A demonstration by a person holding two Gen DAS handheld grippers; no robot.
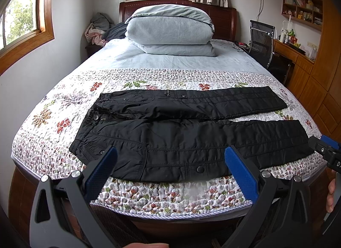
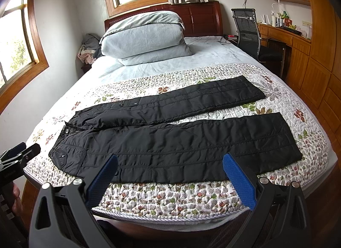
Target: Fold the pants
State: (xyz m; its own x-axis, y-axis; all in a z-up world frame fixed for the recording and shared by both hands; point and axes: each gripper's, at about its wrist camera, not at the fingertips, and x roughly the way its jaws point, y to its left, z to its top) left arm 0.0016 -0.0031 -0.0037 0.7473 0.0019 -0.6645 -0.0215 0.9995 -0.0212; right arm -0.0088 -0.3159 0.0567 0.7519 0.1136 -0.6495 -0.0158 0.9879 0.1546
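Black padded pants (image 1: 181, 128) lie spread flat across the floral quilt (image 1: 159, 196) at the foot of the bed, waistband to the left, both legs pointing right and slightly apart. They also show in the right wrist view (image 2: 174, 139). My left gripper (image 1: 170, 154) is open and empty, hovering over the near edge of the near leg. My right gripper (image 2: 170, 160) is open and empty over the same near leg. The right gripper's tip shows at the right edge of the left wrist view (image 1: 328, 147). The left gripper shows at the left edge of the right wrist view (image 2: 19, 154).
A stack of folded light-blue bedding (image 1: 170, 32) sits at the head of the bed against the wooden headboard (image 1: 223, 15). A black office chair (image 1: 262, 41) and a wooden desk (image 1: 298, 56) stand to the right. Clothes are piled at the far left (image 1: 98, 28).
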